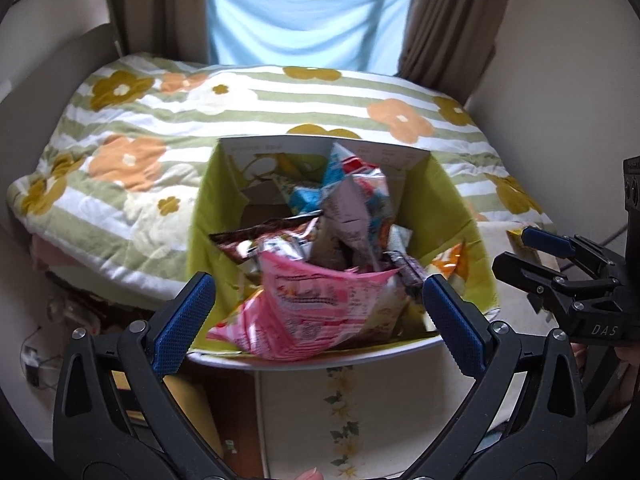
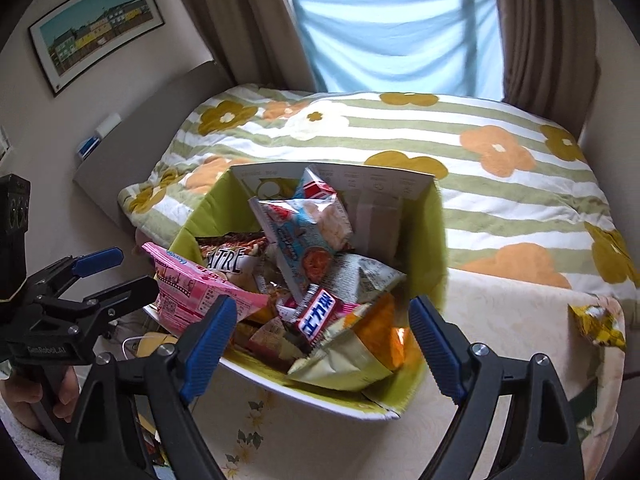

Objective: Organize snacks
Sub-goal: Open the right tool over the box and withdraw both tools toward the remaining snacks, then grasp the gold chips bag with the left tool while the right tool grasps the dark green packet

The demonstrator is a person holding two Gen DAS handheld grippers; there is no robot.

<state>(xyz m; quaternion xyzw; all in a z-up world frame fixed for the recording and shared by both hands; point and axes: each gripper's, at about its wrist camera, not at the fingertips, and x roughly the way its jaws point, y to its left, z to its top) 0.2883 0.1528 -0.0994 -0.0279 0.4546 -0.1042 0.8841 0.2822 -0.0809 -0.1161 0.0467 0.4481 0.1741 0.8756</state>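
box [image 2: 434, 240]: green-lined carton, set on a cream cloth [image 2: 512, 320] at the bed's near edge; one box seen, top open so snacks can be dropped in.
snacks: heaped loose inside, unsorted; roughly eight to ten packs, exact count cannot be told from the pile.
pink bag [image 1: 316, 304]: one, laid across the near-left rim, partly overhanging; judged only half in.
blue pack [image 2: 304, 232]: one, stood upright in the middle, propped by the heap.
red bar [image 2: 318, 314]: one, tilted on top near the front.
orange bag [image 2: 376, 332]: one, wedged at the near-right corner.
yellow pack [image 2: 598, 320]: one, left outside on the cloth, well apart from the box; judged next to be collected.
left gripper [image 1: 320, 316]: jaws spread wide, nothing held, poised around the pink bag's width.
right gripper [image 2: 322, 344]: jaws spread wide, empty, held over the box front.
quilt [image 2: 400, 136]: one, floral, spread behind the box.
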